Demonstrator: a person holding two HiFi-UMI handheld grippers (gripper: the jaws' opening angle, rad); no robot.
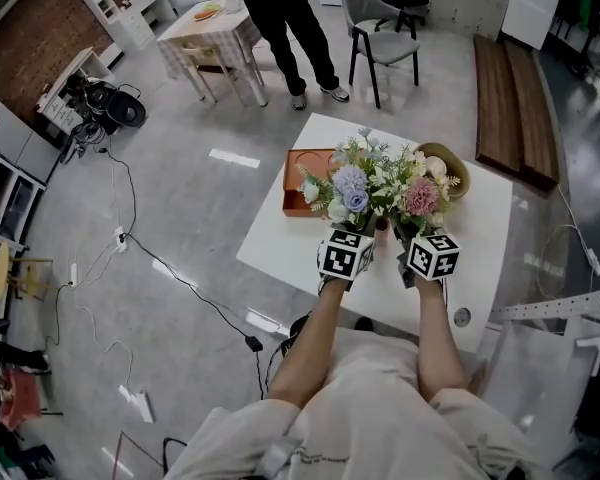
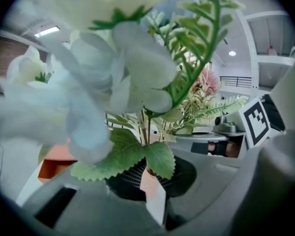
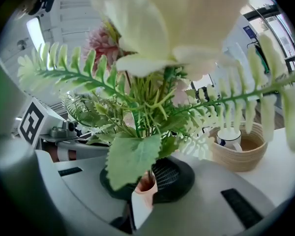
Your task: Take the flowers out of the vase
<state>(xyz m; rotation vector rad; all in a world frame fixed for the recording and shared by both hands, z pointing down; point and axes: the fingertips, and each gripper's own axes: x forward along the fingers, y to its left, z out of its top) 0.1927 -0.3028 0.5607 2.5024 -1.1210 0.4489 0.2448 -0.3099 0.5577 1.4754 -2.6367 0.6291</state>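
The flowers are held in two bunches, side by side above the white desk (image 1: 280, 248). The left tongs (image 1: 348, 243) are closed on the blue and white bunch (image 1: 348, 190), which is clamped at a pale pink tube (image 2: 155, 195) at its foot. The green stems rise out of the mouth of that tube, between the two black pads. The right tongs (image 1: 425, 240) are likewise closed on the pink and cream bunch (image 1: 418, 193), and a second pink tube (image 3: 143, 193) is pinched between their pads, with stems and a broad leaf standing out of it. Whether these tubes are small vases or stem wraps cannot be told. The long axis of each bunch runs straight on from the tongs that hold it, with the foot at the pads and the flower heads pointing forward, away from the person. The two bunches touch where their heads spread. Beyond the left tongs, under the blooms, an orange tray (image 1: 298, 173) is seen on the desk. Beyond the right tongs a woven basket (image 3: 241, 154) stands, with a white mug (image 3: 230, 137) inside it.
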